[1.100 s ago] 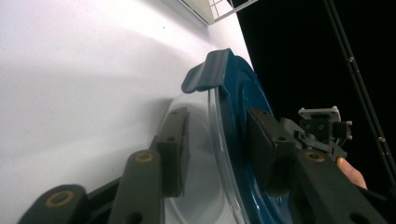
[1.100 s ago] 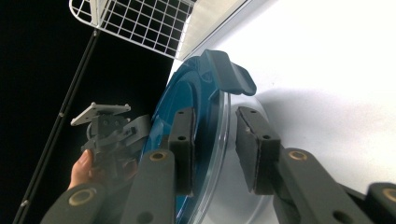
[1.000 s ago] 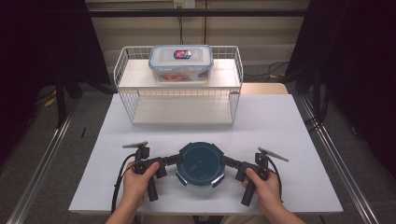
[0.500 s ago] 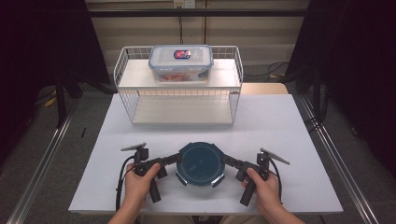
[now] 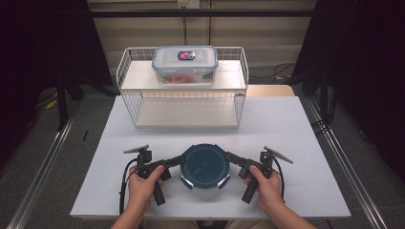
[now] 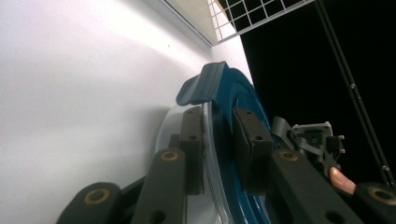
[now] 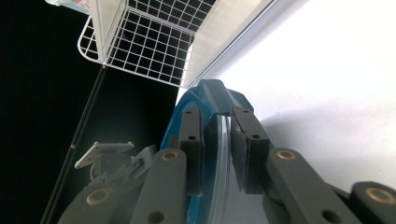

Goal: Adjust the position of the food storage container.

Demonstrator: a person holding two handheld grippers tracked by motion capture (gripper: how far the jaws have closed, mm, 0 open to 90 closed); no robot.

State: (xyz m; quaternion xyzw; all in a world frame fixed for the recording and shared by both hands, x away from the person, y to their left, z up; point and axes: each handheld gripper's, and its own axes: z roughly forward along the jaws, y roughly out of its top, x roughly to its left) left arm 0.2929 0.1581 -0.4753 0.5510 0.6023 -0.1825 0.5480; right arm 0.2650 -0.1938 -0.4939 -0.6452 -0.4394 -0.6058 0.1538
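We are pinching the round container point(image 5: 205, 166) by its rim with both grippers, left point(image 5: 177, 161) and right point(image 5: 230, 158), jaws closed on it; we should lift evenly, keeping it level.

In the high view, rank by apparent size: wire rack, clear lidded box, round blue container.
1. wire rack, clearly largest.
2. clear lidded box and round blue container look alike; the container sits nearer the camera, so unranked.

I see a round container point(image 5: 204, 165) with a dark blue lid and clear body sitting flat on the white table's near middle, lid latches around its rim, in front of the wire rack, gripped on both sides
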